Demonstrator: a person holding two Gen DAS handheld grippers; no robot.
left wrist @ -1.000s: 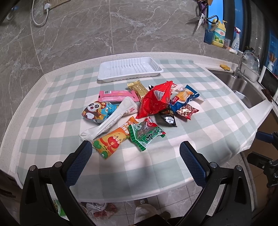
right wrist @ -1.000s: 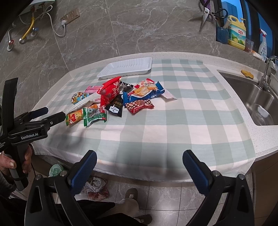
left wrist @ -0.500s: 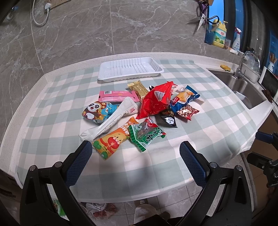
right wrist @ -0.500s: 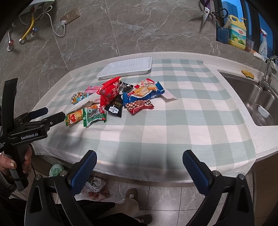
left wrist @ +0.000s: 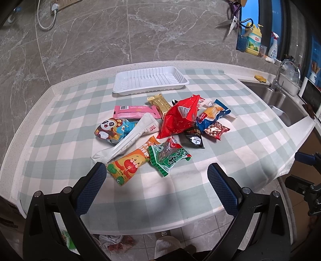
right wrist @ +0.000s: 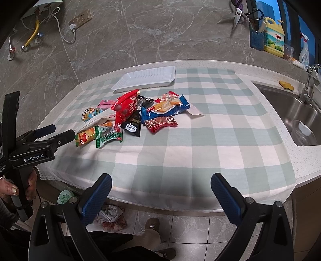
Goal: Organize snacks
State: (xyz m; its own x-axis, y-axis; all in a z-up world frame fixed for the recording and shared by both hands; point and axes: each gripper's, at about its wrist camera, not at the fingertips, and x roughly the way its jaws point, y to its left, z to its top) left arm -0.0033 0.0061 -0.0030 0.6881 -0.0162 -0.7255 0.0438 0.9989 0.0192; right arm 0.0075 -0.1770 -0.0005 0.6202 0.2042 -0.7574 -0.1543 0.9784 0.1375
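Observation:
A heap of snack packets lies mid-counter on a green-checked cloth (left wrist: pixel 230 156): a red bag (left wrist: pixel 178 118), a green packet (left wrist: pixel 170 158), an orange packet (left wrist: pixel 128 164), a panda packet (left wrist: pixel 110 130), a long white packet (left wrist: pixel 128 140), a pink bar (left wrist: pixel 134 110), a gold bar (left wrist: pixel 159 103) and a blue packet (left wrist: pixel 212 116). An empty white tray (left wrist: pixel 150 80) sits behind the heap. My left gripper (left wrist: pixel 156 176) hangs open just short of the orange and green packets. My right gripper (right wrist: pixel 160 186) is open over the cloth's front edge, well away from the heap (right wrist: pixel 132 116).
A steel sink (right wrist: pixel 297 120) with a tap is set into the counter at the right. Detergent and spray bottles (right wrist: pixel 274 38) stand behind it, and scissors (right wrist: pixel 236 18) hang on the marble wall. A hand (right wrist: pixel 12 186) holds the left gripper's handle. Rags lie on the floor.
The left gripper has crept slightly forward toward the heap. The right gripper has barely moved. No snack has shifted.

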